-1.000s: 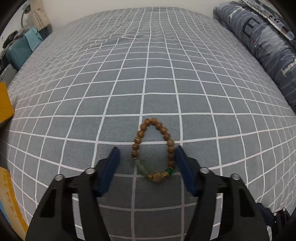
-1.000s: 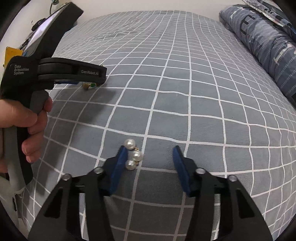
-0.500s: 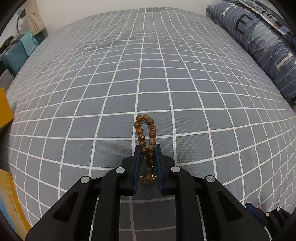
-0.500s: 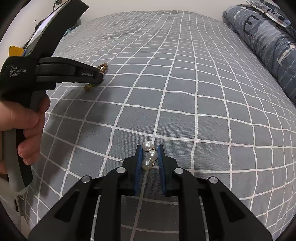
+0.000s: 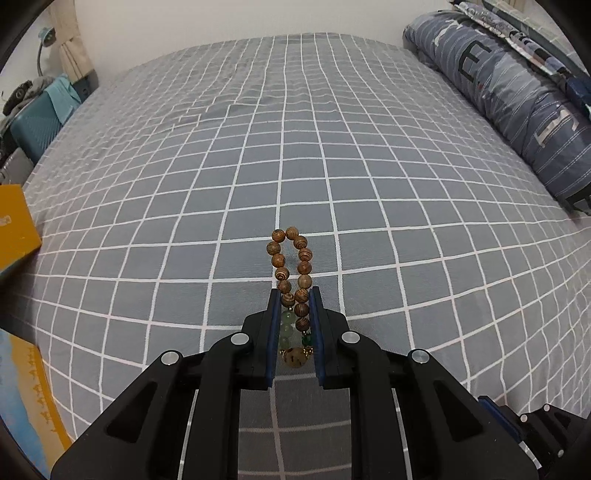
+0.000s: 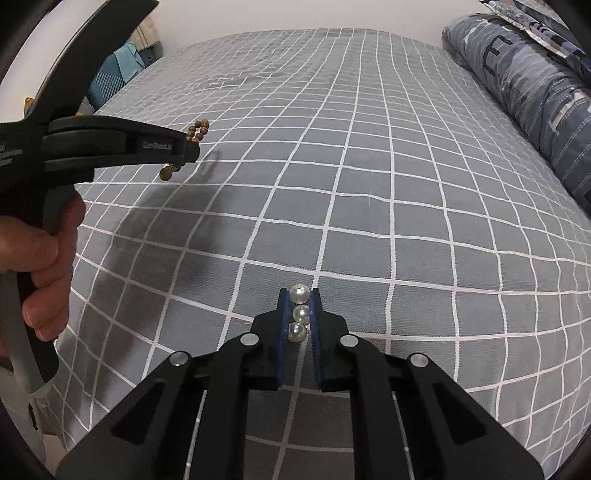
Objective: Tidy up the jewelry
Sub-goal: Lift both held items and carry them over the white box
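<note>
Lifting stage — left gripper [image 5: 293, 325] clamps the wooden bead bracelet [image 5: 291, 273], right gripper [image 6: 299, 314] pinches the pearl earring [image 6: 298, 313]; next, carry both to storage.

Brown wooden bracelet [image 5: 291, 266] with green beads, white pearls [image 6: 298, 314], grey bedsheet [image 5: 258, 147] with white grid, blue fingers [image 6: 283, 321]

A bed [image 5: 332, 147] with a grey sheet checked in white lines fills the room. A rolled blue-grey duvet [image 5: 517, 110] lies along its right edge. Behind its far edge stands a plain white wall [image 5: 221, 18]; a teal case [image 5: 33, 129] sits off its left edge.
</note>
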Tool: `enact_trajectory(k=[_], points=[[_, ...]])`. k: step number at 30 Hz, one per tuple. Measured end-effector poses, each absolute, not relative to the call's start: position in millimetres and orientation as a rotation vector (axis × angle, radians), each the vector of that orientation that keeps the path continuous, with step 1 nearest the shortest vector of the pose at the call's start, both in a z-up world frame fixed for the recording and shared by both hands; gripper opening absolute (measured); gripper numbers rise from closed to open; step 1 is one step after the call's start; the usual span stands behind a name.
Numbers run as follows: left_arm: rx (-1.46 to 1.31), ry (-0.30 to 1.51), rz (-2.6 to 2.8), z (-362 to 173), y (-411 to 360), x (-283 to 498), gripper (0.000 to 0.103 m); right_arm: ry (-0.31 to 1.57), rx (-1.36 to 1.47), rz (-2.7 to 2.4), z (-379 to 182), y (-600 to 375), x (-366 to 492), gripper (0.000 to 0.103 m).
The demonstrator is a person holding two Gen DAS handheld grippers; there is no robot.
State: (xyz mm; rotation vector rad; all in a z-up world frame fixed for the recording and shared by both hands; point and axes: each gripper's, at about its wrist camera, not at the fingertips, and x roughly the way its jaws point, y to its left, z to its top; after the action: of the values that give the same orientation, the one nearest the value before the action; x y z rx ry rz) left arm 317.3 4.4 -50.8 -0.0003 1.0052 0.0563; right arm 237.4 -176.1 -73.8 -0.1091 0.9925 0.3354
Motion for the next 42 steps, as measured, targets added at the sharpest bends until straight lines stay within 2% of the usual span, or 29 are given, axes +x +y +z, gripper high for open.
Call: enact_trajectory(k=[26, 42], points=[[0.0, 0.869, 0.046, 35.4, 13.5, 243.4, 0.015, 0.845, -0.101, 0.321, -0.2, -170.6, 197.4, 0.01], [-0.048, 0.774, 0.109, 72.2, 54.1, 159.0, 0.015, 0.767, -0.108, 0.296, 39.6, -152.2, 174.4, 0.01]])
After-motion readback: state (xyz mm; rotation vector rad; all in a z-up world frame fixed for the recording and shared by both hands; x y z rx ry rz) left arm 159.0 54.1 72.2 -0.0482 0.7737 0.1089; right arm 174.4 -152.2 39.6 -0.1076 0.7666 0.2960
